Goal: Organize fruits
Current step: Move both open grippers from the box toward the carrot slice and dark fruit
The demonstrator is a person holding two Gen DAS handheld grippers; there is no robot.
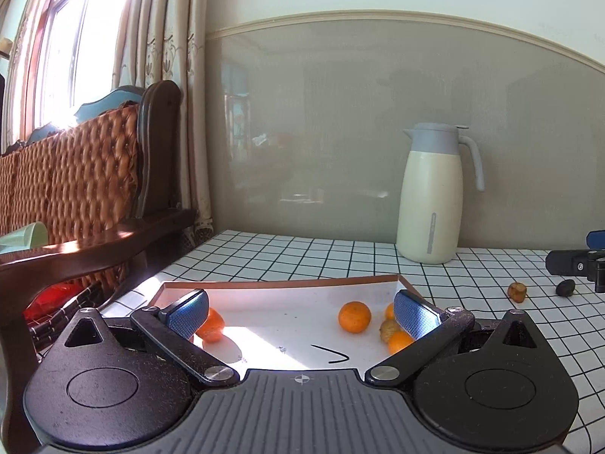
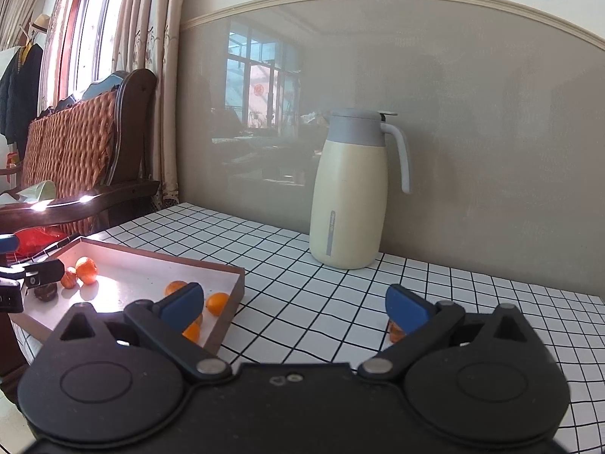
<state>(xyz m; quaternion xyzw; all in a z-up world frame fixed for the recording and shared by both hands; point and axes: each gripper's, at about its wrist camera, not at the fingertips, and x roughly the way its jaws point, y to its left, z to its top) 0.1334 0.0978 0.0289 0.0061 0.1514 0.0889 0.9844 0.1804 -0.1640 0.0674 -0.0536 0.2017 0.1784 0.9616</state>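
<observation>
Standing behind the tray (image 1: 280,284), a cream jug (image 1: 431,204) is seen.
Small oranges (image 1: 354,316) (round, bright) are held inside; both grippers' jaws gape, empty.

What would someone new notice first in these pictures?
Probably the tall cream thermal jug with its grey lid, upright against the wall at the back of the checked tablecloth. Next, the bright oranges scattered in the shallow brown-rimmed tray, sunlit, with the open left gripper over it.

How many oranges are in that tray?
5: two oranges at the tray's left end, three by its right wall. The right hand-held gripper may hide more.
</observation>
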